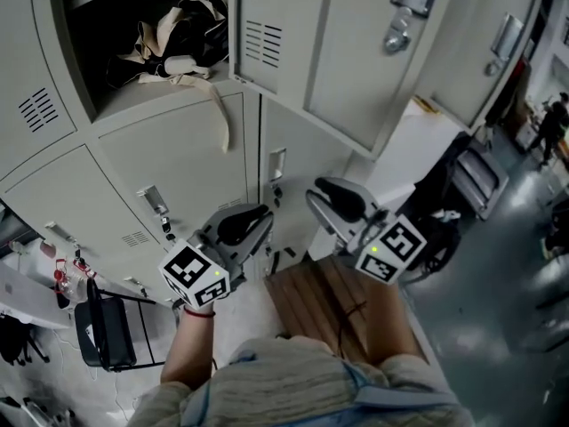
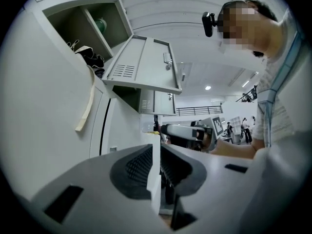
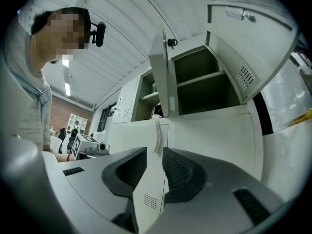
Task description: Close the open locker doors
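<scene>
Hanging low in front of the lockers (image 1: 169, 149), the left gripper (image 1: 249, 221) and the right gripper (image 1: 333, 198) are both holding nothing — their jaws are standing a little apart. The open locker doors (image 1: 276, 25) are sticking out up above, so each is needing a slow, flat push near its free edge.

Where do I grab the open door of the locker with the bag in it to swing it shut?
Probably the door at its free edge, just below the latch, farthest from the hinge side with the vents. Bring the open right gripper in from the right, jaws astride that thin sheet edge.
</scene>
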The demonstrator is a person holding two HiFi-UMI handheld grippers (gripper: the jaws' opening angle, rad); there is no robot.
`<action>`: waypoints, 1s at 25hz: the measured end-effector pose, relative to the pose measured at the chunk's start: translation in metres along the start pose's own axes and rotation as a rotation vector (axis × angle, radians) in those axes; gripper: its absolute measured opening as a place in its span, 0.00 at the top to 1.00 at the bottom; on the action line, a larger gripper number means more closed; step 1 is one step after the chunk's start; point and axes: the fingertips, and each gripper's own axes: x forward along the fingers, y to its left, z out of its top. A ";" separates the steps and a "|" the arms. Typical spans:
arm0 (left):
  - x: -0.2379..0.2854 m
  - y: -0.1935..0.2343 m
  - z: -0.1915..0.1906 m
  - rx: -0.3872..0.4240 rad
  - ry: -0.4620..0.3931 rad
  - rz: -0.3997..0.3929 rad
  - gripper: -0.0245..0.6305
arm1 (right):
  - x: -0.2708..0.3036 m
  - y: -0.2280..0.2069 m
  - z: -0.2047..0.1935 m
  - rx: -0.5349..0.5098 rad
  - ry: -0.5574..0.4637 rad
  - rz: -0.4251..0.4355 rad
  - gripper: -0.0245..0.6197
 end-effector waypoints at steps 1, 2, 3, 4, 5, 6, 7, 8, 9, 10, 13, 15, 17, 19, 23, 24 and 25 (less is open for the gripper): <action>0.001 -0.002 0.006 0.011 -0.007 -0.011 0.91 | -0.005 0.000 0.008 0.000 -0.010 0.000 0.84; 0.002 -0.004 0.011 0.018 -0.013 -0.021 0.91 | -0.009 0.000 0.015 -0.004 -0.019 -0.002 0.84; 0.004 -0.006 0.017 0.024 -0.017 -0.030 0.91 | -0.013 0.000 0.023 -0.011 -0.027 -0.008 0.84; 0.005 -0.009 0.022 0.030 -0.021 -0.041 0.91 | -0.017 -0.001 0.030 -0.020 -0.034 -0.016 0.84; 0.006 -0.011 0.026 0.038 -0.025 -0.052 0.91 | -0.021 -0.001 0.037 -0.029 -0.043 -0.025 0.84; 0.008 -0.014 0.029 0.048 -0.028 -0.066 0.91 | -0.024 -0.001 0.043 -0.039 -0.051 -0.036 0.84; 0.010 -0.017 0.032 0.057 -0.031 -0.081 0.91 | -0.027 -0.001 0.049 -0.048 -0.058 -0.046 0.84; 0.011 -0.019 0.034 0.065 -0.034 -0.096 0.91 | -0.030 -0.001 0.054 -0.055 -0.064 -0.055 0.84; 0.012 -0.022 0.036 0.067 -0.035 -0.106 0.91 | -0.033 0.000 0.059 -0.061 -0.068 -0.062 0.84; 0.012 -0.025 0.037 0.064 -0.033 -0.113 0.91 | -0.036 0.000 0.063 -0.065 -0.071 -0.069 0.84; 0.012 -0.034 0.040 0.059 -0.029 -0.134 0.91 | -0.045 -0.002 0.079 -0.077 -0.088 -0.094 0.84; 0.013 -0.038 0.042 0.061 -0.030 -0.152 0.91 | -0.050 -0.002 0.089 -0.098 -0.096 -0.113 0.84; 0.013 -0.042 0.043 0.064 -0.031 -0.166 0.91 | -0.053 -0.002 0.097 -0.118 -0.098 -0.130 0.84; 0.013 -0.046 0.046 0.067 -0.034 -0.175 0.91 | -0.054 -0.003 0.104 -0.137 -0.101 -0.145 0.84; 0.009 -0.050 0.049 0.070 -0.044 -0.183 0.91 | -0.052 -0.003 0.116 -0.172 -0.101 -0.164 0.84; 0.008 -0.051 0.050 0.070 -0.046 -0.184 0.91 | -0.051 -0.002 0.117 -0.176 -0.098 -0.164 0.84; 0.006 -0.051 0.049 0.069 -0.046 -0.185 0.91 | -0.051 -0.003 0.117 -0.178 -0.094 -0.162 0.84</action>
